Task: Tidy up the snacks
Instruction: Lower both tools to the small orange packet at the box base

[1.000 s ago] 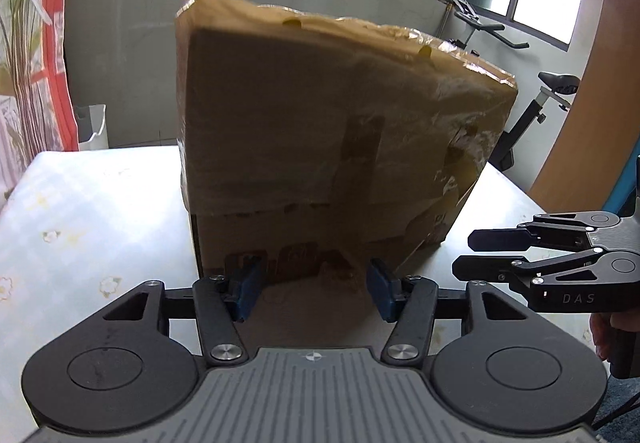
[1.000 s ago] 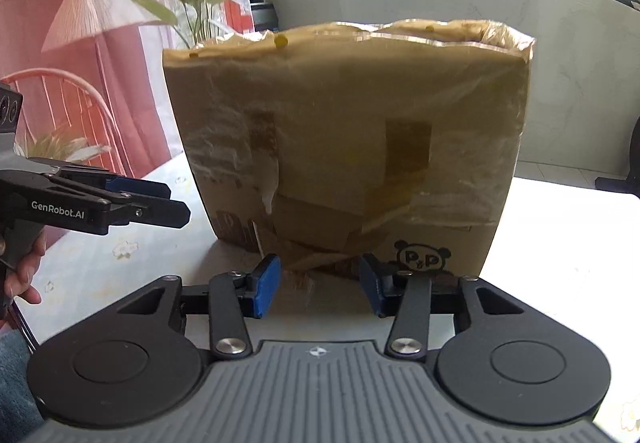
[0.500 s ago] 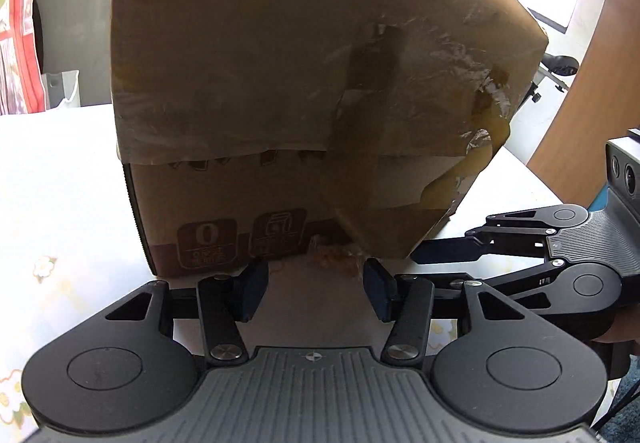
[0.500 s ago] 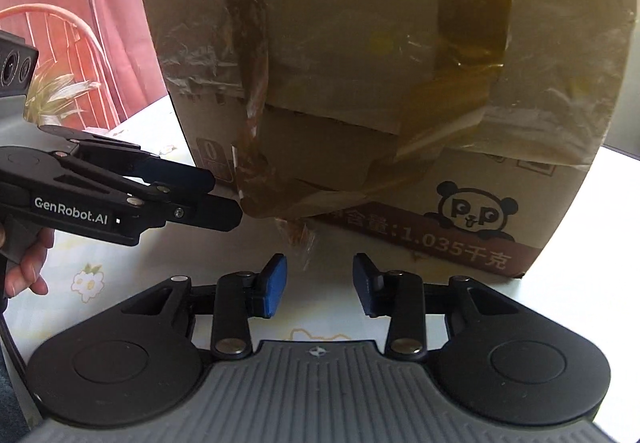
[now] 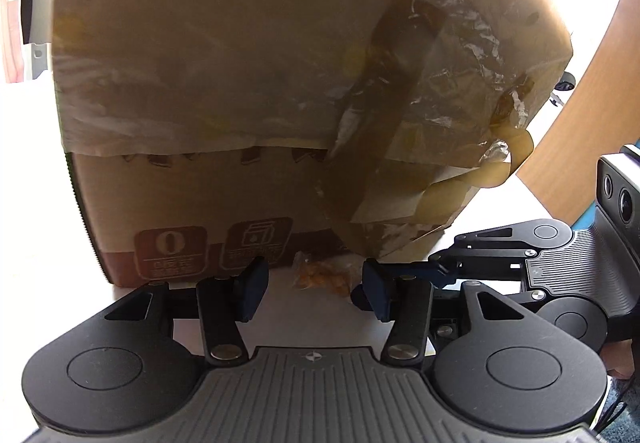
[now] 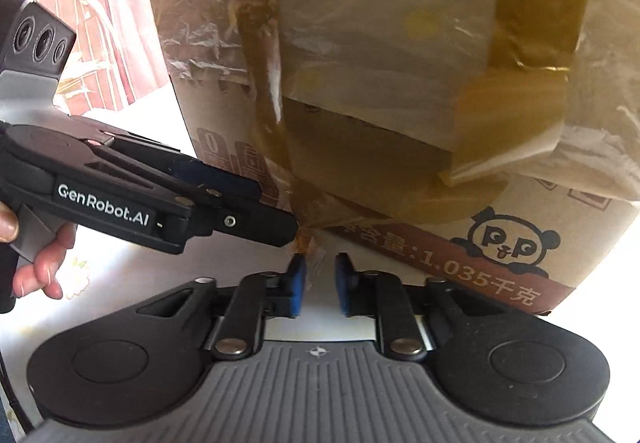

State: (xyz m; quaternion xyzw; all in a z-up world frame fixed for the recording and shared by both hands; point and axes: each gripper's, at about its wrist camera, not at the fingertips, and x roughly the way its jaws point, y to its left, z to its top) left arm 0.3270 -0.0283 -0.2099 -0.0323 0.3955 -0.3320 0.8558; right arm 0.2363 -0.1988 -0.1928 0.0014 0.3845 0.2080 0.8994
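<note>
Left wrist view shows sorting barely begun: 1 snack packet (image 5: pixel 322 277) lies on the table (image 5: pixel 40 203) at the cardboard box's (image 5: pixel 240 83) foot, at 12 o'clock between the left gripper's (image 5: pixel 314 289) half-open, empty jaws, while the right gripper (image 6: pixel 320 275) at 3 o'clock is narrowed nearly shut at its clear edge, nothing lifted yet

Both wrist views angled down, close, sharing cardboard box (image 5: pixel 240 83) corner

I counted one box (image 5: pixel 256 91) on one table (image 5: pixel 40 203), one clear snack packet (image 5: pixel 324 275) at its base, two grippers, left (image 5: pixel 312 283) and right (image 6: pixel 318 283), and one hand (image 6: pixel 36 259) in view
</note>
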